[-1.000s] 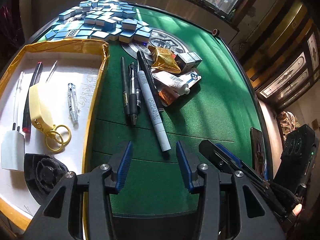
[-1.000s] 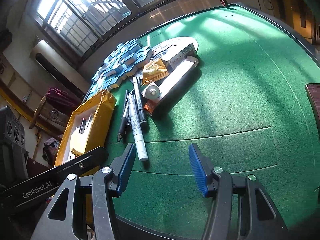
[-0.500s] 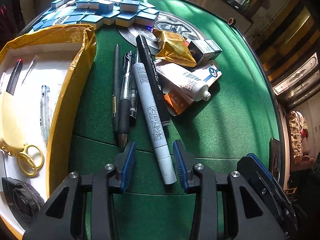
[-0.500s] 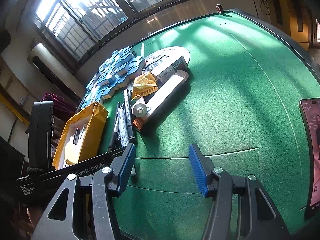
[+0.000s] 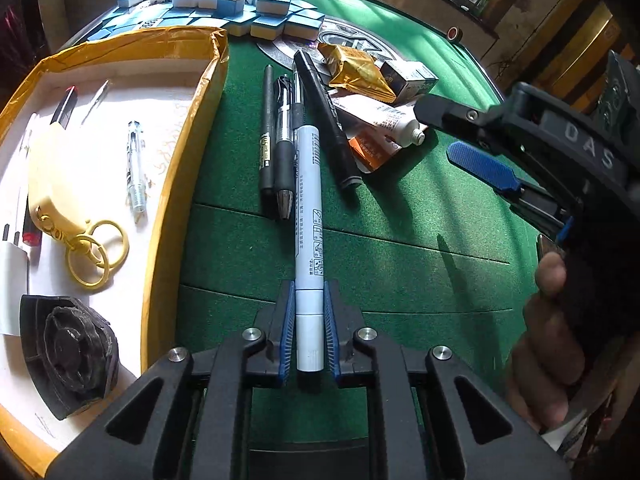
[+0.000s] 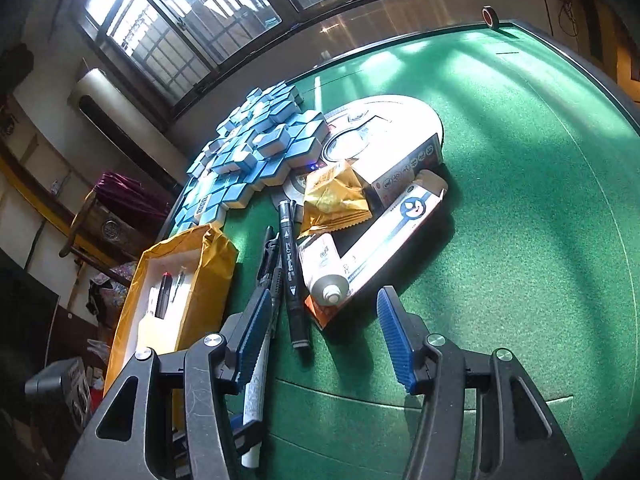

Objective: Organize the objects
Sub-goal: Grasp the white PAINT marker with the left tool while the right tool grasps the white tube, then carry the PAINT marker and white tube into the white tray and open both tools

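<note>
The white marker point(image 5: 308, 216) is bracketed by the left tongs point(image 5: 307, 332), whose jaws are closing with the blue pads pressed against its cap end; its long axis runs straight ahead from the tongs, parallel to the black pens point(image 5: 276, 136) on the green worktop point(image 5: 420, 280). The yellow-rimmed tray point(image 5: 168, 200) lies just to the left, its near wall to be cleared. The right tongs point(image 6: 324, 336) are held wide apart and empty, aimed toward the black marker point(image 6: 294, 280) and tube point(image 6: 324, 272).
</note>
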The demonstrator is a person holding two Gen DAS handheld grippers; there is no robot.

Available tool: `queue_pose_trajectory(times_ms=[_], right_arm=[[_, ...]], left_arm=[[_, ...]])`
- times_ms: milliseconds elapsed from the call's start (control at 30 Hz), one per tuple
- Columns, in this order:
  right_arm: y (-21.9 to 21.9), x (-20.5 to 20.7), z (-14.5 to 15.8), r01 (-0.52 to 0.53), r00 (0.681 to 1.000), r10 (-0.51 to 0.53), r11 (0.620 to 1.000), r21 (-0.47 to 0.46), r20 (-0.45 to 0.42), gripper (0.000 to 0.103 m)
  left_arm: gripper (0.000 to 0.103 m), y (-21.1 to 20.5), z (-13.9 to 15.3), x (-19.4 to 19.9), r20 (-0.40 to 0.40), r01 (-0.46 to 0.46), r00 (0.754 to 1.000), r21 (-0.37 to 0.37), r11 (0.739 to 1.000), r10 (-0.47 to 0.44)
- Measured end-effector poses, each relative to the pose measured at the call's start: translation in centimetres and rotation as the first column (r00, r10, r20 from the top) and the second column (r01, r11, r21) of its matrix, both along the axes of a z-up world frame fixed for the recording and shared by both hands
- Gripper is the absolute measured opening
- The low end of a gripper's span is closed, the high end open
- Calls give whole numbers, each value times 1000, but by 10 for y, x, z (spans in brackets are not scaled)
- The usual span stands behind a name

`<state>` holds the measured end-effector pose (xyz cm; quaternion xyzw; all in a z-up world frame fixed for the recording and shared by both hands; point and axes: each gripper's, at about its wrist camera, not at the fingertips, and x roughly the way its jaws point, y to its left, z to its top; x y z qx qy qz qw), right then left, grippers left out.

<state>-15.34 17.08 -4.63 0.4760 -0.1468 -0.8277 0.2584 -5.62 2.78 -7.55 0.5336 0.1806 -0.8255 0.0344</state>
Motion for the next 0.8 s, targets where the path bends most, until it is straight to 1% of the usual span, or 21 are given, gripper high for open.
queue_pose_trajectory(times_ms=[67,100,167,200,267,300,500,633,700,800], right_arm=[[-4,-13,-2,-2,1000,2,1000,-13,28,50],[-8,-19,-4,-6,999,6,1000,1,35,50],[-14,-25,-8,17,999,-18,999,33,46,50],[-18,-27,-10,6,999,-8,999,42,45,48],[-24,-27,-17,-16,998,12,998,59,64,38],[-24,-25,-20,-13,997,7,997,70,78,23],[-17,-3,-21,-31,996,26,997,64,80,21],[1,24,-19,-20,997,16,999,39,77,21],[10,42,-20,-17,998,14,998,59,64,21],[22,65,-27,-4,998,-3,996,87,70,21]], left_arm=[[12,1,0,1,2,6,1000,10,1000,-6],[12,0,-1,2,3,8,1000,14,1000,-8],[12,-1,0,3,-5,9,1000,27,1000,-9],[12,-1,1,4,-10,8,1000,30,1000,-8],[12,-1,1,5,-13,9,1000,30,999,-9],[12,-1,1,5,-15,10,1000,35,999,-9],[12,0,-1,12,-17,16,1000,30,999,-16],[12,4,-1,18,-16,19,1000,21,1000,-18],[12,5,-2,19,-10,20,1000,17,1000,-20],[12,7,-3,20,-1,24,1000,9,1000,-24]])
